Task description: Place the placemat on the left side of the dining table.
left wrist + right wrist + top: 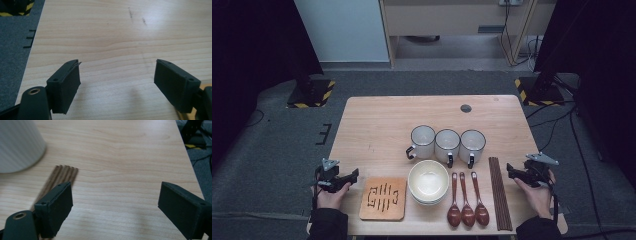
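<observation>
Left gripper (353, 176) fingers apart, right gripper (511, 170) beside chopsticks (500, 192), seemingly empty

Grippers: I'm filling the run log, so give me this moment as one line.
left gripper: open, empty, beside trivet | right gripper: open, empty, beside chopsticks | nothing held

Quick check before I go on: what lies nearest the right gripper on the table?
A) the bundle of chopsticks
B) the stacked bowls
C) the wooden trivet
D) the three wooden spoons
A: the chopsticks lie just inside the right gripper, and in the right gripper view their ends sit beside its jaw.
</observation>
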Demonstrator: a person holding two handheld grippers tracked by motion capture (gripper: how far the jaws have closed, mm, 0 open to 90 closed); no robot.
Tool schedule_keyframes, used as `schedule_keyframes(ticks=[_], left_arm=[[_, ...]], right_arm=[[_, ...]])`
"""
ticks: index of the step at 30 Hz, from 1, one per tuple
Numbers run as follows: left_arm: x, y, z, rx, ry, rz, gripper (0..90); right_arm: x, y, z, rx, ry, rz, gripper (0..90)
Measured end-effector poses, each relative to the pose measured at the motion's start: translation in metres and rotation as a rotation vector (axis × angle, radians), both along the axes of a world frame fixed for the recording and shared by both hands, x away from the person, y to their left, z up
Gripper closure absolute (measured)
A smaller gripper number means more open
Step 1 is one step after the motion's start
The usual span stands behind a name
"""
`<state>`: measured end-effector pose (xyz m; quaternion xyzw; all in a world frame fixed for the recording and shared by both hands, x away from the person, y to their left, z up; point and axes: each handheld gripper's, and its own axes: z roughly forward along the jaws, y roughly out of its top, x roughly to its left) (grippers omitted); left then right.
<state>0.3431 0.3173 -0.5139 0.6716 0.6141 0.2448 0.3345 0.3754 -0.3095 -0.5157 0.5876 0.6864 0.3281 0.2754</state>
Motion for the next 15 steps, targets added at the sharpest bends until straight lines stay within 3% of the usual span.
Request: schedule_keyframes(ticks=[9,15], left_arm=[[-0.018,-0.006,0.010,-0.045,-0.041,-0.012,18.3],[-0.026,-0.013,0.012,-0.041,-0.043,-0.037,17.7]], right_arm=[[-0.020,0.013,0.018,0.016,-0.028,0.024,10.8],[-0.030,0.026,0.025,0.001,-0.041,0.040,10.0]])
